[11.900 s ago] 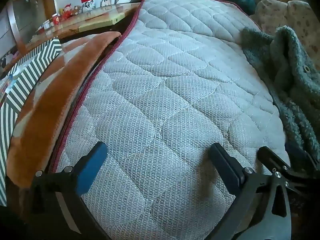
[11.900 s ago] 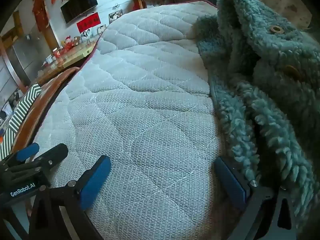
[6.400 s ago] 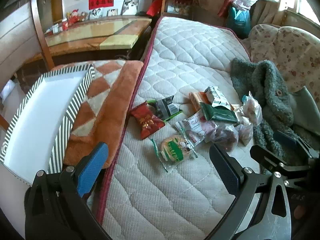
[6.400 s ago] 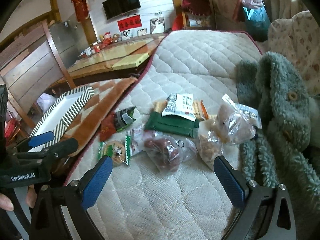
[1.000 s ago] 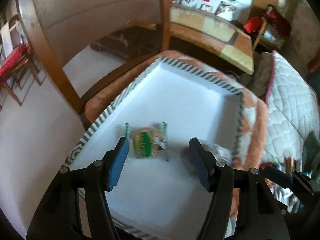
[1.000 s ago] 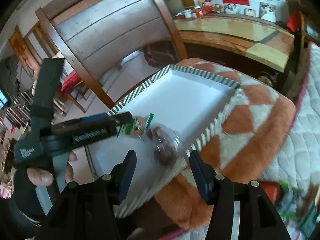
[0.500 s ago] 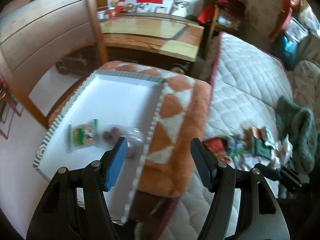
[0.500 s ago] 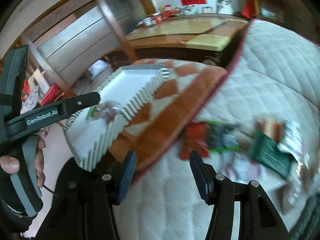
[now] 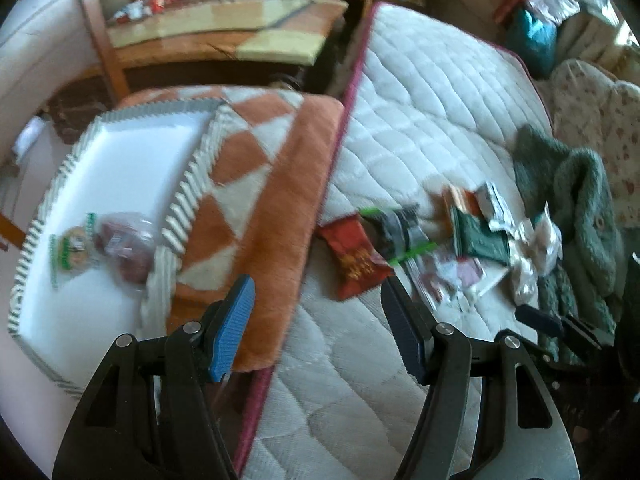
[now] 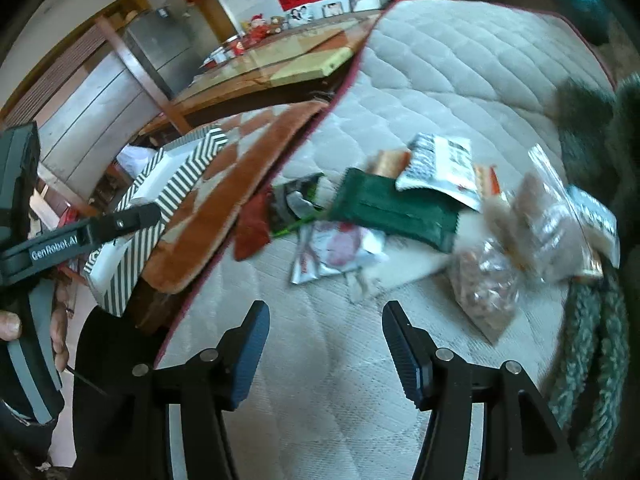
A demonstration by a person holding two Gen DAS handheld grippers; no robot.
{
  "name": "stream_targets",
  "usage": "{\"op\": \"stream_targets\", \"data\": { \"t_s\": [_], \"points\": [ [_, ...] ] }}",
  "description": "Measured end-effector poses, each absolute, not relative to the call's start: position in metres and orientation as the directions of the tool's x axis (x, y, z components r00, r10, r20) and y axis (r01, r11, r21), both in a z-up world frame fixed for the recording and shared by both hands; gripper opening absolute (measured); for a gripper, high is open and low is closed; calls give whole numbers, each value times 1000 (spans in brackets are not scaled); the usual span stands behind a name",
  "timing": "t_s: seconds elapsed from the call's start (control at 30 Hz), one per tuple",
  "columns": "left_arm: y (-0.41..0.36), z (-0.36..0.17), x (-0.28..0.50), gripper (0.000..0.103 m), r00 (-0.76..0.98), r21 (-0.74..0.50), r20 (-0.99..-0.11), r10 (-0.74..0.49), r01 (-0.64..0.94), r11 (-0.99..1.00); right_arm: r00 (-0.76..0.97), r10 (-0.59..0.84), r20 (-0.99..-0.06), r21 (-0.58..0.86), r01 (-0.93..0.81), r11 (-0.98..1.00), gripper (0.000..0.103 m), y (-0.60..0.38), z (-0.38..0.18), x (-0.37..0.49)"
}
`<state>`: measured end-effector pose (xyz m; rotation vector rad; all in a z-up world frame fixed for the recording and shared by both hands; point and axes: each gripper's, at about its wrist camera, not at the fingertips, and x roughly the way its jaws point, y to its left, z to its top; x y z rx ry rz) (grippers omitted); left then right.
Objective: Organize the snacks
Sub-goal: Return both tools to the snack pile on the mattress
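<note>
A white box with a striped rim (image 9: 120,168) sits on an orange checked blanket at the left; it also shows in the right wrist view (image 10: 168,188). Inside lie a green round-biscuit pack (image 9: 72,246) and a clear bag of dark red snacks (image 9: 126,248). Several snack packets lie heaped on the quilted mattress: a red pack (image 9: 354,256), a dark green pack (image 10: 394,208), a silver pack (image 10: 336,252) and a clear nut bag (image 10: 488,280). My left gripper (image 9: 318,320) is open and empty above the mattress edge. My right gripper (image 10: 322,344) is open and empty, short of the heap.
An orange blanket (image 9: 260,200) covers the seat beside the mattress (image 9: 420,120). A teal fleece coat (image 9: 580,208) lies right of the snacks. A wooden table (image 9: 224,36) and chair back stand behind. The left gripper's body (image 10: 60,248) shows at the right view's left.
Both grippers have swung right, away from the box toward the snack heap on the mattress. The red-snack bag, dropped by the right gripper, lies in the box beside the biscuit pack.
</note>
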<state>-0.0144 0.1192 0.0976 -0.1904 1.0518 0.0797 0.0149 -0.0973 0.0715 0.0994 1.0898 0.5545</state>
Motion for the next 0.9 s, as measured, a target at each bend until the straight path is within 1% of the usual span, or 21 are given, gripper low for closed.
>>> {"op": "stream_targets", "data": {
  "t_s": [0.13, 0.3, 0.4, 0.57, 0.63, 0.77, 0.9],
  "points": [
    [111, 81, -1, 66, 468, -150, -879, -95, -81, 985, 333, 481, -811, 356, -371, 858, 57, -102, 64, 17],
    [109, 74, 18, 66, 448, -201, -883, -138, -95, 975, 349, 479, -805, 359, -356, 863, 58, -102, 63, 25],
    [114, 73, 23, 66, 450, -211, -883, -134, -126, 969, 352, 488, -799, 349, -390, 852, 58, -88, 69, 34],
    [128, 73, 16, 66, 449, -155, -891, -70, -154, 976, 357, 465, -811, 278, -464, 841, 58, -46, 74, 60],
    [133, 73, 12, 66, 447, -150, -892, -65, -157, 976, 344, 460, -818, 264, -486, 833, 58, -25, 71, 73],
    [140, 71, 9, 66, 444, -149, -894, -63, -161, 976, 336, 396, -855, 195, -499, 844, 58, 6, 56, 95],
    [143, 67, 10, 66, 436, -144, -898, -59, -164, 976, 295, 406, -865, 224, -498, 838, 53, 17, 45, 112]
  ]
}}
